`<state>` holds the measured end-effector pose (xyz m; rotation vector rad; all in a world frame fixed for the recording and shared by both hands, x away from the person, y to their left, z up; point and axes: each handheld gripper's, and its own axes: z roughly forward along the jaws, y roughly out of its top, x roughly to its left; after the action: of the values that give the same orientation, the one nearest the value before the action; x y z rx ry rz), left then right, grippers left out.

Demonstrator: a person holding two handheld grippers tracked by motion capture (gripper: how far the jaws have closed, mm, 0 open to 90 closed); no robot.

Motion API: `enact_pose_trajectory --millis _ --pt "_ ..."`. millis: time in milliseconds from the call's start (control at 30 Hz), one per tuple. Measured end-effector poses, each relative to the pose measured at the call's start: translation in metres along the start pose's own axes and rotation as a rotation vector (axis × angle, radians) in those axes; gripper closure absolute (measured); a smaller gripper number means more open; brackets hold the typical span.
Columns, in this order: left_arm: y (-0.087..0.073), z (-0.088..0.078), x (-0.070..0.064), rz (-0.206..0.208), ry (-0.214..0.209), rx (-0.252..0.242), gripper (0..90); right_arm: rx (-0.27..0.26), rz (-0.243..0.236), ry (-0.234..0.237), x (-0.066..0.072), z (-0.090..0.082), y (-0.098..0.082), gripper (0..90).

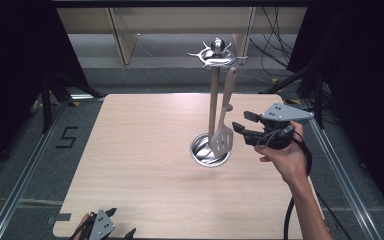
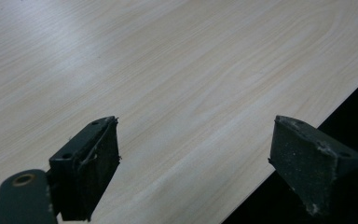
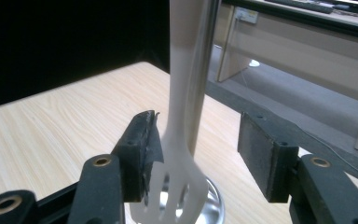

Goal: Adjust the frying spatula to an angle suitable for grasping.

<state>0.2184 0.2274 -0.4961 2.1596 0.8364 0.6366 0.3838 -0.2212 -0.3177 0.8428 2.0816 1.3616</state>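
Spatula (image 1: 223, 125) hangs from the hook ring at the top of the stand (image 1: 213, 100), its long axis close to vertical, handle up and slotted blade down, the blade just above the stand's round steel base (image 1: 209, 150) on the worktop (image 1: 145, 165). The right tongs (image 1: 243, 121) sit just beside the stand, on its right in the high view, pointing level toward it; in the right gripper view the jaws stand spread with the spatula's neck (image 3: 177, 135) between them, one pad touching or nearly touching it and the other pad well clear, so nothing is pinched. The post rises right behind the spatula from this side, and the two overlap in that view. Any closing move would, I judge, turn on that: the handle runs up-down across level jaws, which suits a pinch, but the pads must take the spatula alone and not the post. The left tongs (image 2: 193, 163), also spread and empty, rest at the worktop's near edge, far from the stand, so the right hand is much the nearer.
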Motion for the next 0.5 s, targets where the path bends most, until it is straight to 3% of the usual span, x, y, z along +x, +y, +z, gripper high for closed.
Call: enact_pose_trajectory --millis 100,233,267,333,500 --pt "0.0 -0.001 -0.003 -0.031 -0.009 0.0 15.0 -0.004 -0.001 0.004 -0.001 0.001 -0.007 46.1" --pt "0.0 -0.001 -0.002 -0.026 -0.007 0.004 15.0 0.008 0.009 -0.006 0.001 0.002 -0.02 45.1" --pt "0.0 0.0 -0.004 -0.049 -0.01 -0.014 15.0 0.015 0.029 -0.005 0.002 0.001 -0.022 44.7" --pt "0.0 -0.001 -0.003 -0.031 -0.008 -0.004 15.0 0.003 0.038 -0.008 0.003 0.002 -0.029 43.5" --pt "0.0 -0.001 -0.003 -0.038 -0.006 -0.008 15.0 0.017 0.045 -0.017 0.006 0.003 -0.036 43.0"
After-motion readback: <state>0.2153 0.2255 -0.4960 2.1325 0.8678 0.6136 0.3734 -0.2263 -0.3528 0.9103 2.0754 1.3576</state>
